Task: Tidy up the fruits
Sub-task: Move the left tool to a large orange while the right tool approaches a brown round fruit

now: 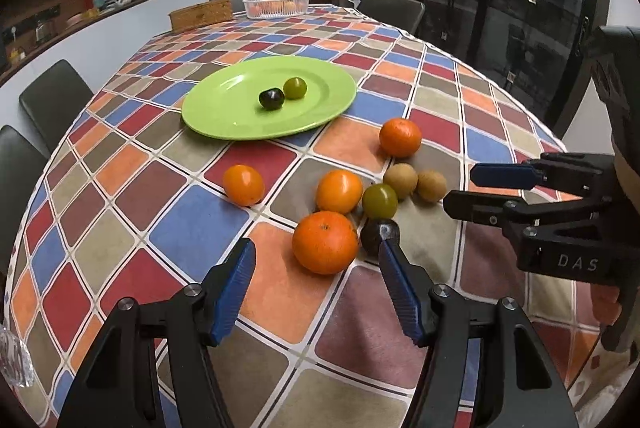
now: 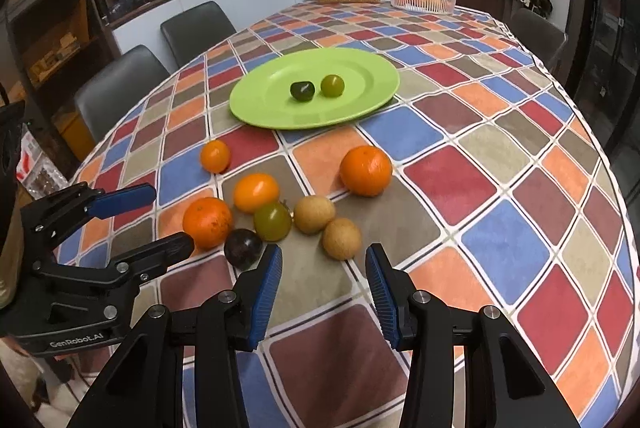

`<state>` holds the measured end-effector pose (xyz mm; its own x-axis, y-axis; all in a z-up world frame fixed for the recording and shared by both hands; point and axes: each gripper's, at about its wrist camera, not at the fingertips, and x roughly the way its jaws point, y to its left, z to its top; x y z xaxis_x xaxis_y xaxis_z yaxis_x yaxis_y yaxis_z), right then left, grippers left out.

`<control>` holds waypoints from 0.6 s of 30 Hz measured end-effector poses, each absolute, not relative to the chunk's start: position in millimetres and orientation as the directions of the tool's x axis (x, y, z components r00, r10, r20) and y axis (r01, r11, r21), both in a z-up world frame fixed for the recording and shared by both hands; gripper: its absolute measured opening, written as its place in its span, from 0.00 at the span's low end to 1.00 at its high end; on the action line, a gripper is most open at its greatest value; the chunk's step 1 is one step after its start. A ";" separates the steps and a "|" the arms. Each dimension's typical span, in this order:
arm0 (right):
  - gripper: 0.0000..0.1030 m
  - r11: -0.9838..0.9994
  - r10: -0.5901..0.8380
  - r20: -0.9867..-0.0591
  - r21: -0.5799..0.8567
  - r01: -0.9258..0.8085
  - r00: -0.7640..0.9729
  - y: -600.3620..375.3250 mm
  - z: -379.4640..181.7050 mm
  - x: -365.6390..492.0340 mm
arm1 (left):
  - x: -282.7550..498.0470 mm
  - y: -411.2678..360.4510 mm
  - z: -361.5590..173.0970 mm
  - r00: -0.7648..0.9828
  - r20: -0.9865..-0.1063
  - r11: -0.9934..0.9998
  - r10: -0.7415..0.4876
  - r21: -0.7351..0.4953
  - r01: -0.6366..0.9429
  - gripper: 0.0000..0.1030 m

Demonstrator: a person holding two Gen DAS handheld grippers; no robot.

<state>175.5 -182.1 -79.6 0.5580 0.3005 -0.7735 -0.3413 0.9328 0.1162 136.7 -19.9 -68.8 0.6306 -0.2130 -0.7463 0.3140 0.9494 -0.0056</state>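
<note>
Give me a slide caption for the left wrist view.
Open left tongs hover near loose oranges and plums, with two plums already on the green plate.

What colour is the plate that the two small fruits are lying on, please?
Bright lime green; the plate shows best in the right wrist view.

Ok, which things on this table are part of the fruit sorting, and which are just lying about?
Part of the job:
green plate, already holding a dark plum and a green plum
loose oranges, plums and brown fruits on the tablecloth

Lying about:
white basket
wicker box
</note>
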 end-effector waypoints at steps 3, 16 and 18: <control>0.43 0.932 0.297 -0.780 0.113 -0.343 0.550 -180.5 -83.3 177.3 | 139.3 -20.2 -75.1 0.624 -0.758 0.950 -0.190 0.019 0.312 0.58; 0.43 0.934 0.288 -0.802 0.113 -0.340 0.524 -178.7 -94.7 189.8 | 154.6 -23.3 -89.6 0.587 -0.784 0.942 -0.201 0.009 0.334 0.54; 0.43 0.935 0.288 -0.801 0.116 -0.336 0.525 -179.6 -95.1 192.1 | 155.1 -24.1 -89.8 0.586 -0.783 0.942 -0.207 0.003 0.336 0.53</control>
